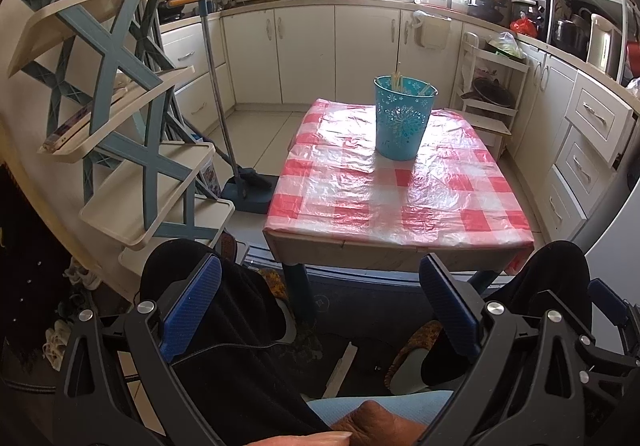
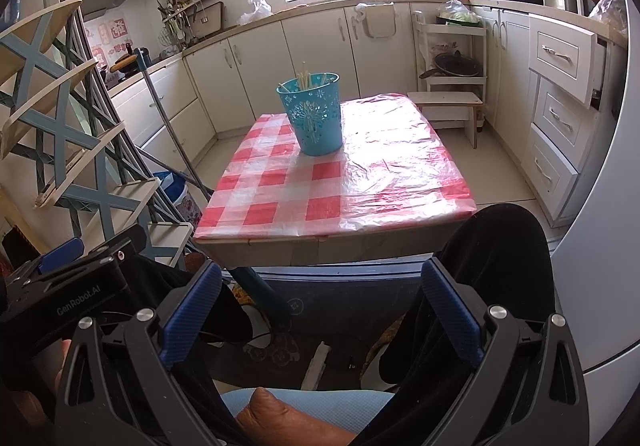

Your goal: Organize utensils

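One blue cup (image 1: 404, 118) stands alone near the far middle of the checked table (image 1: 360, 206), several pale sticks upright inside it; we cannot count them. We judge it the sorting bin. Two grippers, left (image 1: 320, 310) and right (image 2: 320, 310), hang low over our lap, well short of the table, both spread wide and empty.

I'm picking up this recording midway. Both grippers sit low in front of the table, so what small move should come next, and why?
Probably none beyond resting: both grippers, left and right, are open and hold nothing, the sticks already stand in the blue cup, and the checked tablecloth shows no loose utensils.
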Tool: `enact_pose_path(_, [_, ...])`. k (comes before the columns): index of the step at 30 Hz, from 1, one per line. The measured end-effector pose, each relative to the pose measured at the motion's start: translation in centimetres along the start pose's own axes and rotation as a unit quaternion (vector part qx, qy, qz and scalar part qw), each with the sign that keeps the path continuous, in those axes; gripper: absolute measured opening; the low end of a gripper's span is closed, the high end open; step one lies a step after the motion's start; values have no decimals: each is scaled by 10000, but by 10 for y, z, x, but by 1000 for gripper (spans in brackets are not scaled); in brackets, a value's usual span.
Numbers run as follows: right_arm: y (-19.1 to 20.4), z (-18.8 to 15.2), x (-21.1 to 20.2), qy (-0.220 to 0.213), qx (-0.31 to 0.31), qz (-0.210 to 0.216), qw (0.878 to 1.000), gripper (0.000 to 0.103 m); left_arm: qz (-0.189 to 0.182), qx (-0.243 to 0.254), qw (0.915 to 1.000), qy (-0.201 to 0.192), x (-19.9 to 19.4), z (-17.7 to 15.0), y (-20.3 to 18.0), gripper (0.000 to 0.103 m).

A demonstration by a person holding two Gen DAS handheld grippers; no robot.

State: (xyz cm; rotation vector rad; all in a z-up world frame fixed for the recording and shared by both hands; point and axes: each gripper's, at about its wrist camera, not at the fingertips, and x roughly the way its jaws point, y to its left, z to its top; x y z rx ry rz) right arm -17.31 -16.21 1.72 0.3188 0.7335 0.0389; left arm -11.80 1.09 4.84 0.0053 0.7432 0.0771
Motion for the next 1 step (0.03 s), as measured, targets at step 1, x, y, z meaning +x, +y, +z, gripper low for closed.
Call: enact_pose_path(1, [1, 3, 1, 4, -3, 1, 10000, 96, 5, 0, 10000, 2, 0, 0, 0, 95])
